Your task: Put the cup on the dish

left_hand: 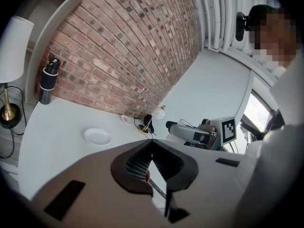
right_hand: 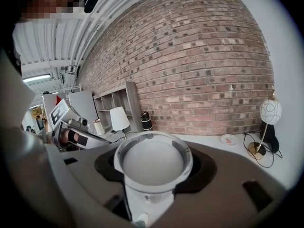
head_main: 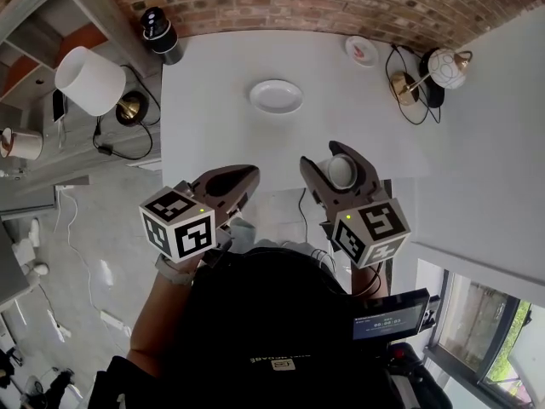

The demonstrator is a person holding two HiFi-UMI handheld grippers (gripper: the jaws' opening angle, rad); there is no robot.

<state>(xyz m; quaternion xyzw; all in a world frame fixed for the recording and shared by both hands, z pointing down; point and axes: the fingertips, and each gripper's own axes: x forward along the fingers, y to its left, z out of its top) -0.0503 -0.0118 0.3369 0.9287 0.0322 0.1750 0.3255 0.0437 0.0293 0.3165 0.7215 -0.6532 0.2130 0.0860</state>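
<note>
1. The cup (right_hand: 153, 161) is clamped between the jaws of the right gripper (head_main: 338, 164), just past the near edge of the table (head_main: 213, 118). Its mouth faces us, though we cannot quite judge its exact tilt.
2. The dish (head_main: 276, 96) lies flat on the table, ahead and a little left of the cup and well apart from it. We judge the move ahead to be a forward-left carry.
3. The left gripper (head_main: 245, 177) hangs about as near the dish, its jaws together on nothing.
4. We count one cup, two grippers and two dishes: the plain one and a smaller dish (head_main: 362, 51) near the globe lamp (head_main: 447, 66).
</note>
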